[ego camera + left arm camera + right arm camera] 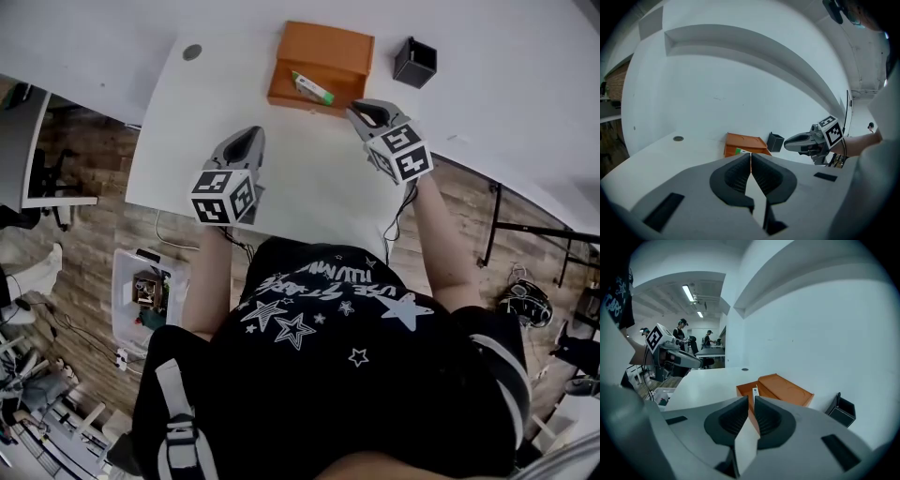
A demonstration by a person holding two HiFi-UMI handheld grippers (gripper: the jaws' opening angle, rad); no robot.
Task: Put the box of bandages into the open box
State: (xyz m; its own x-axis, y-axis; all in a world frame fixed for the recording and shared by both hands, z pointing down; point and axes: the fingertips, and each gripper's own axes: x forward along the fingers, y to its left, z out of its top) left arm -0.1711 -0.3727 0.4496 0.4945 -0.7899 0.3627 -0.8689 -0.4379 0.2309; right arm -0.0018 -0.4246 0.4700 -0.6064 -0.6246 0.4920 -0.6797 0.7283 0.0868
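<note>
An orange open box [322,49] stands at the far side of the white table [309,187], its lid folded back. The white and green box of bandages [312,89] lies inside it, and also shows over the rim in the left gripper view [740,151] and the right gripper view [755,392]. My right gripper [358,112] hovers just off the orange box's right front corner, jaws together and holding nothing [751,399]. My left gripper [251,135] hangs over the table left of and nearer than the box, shut and empty [750,155].
A small black container [415,62] stands right of the orange box. A round grommet [192,52] sits at the table's far left. The near table edge runs under my arms. On the wooden floor to the left is a plastic bin [131,309].
</note>
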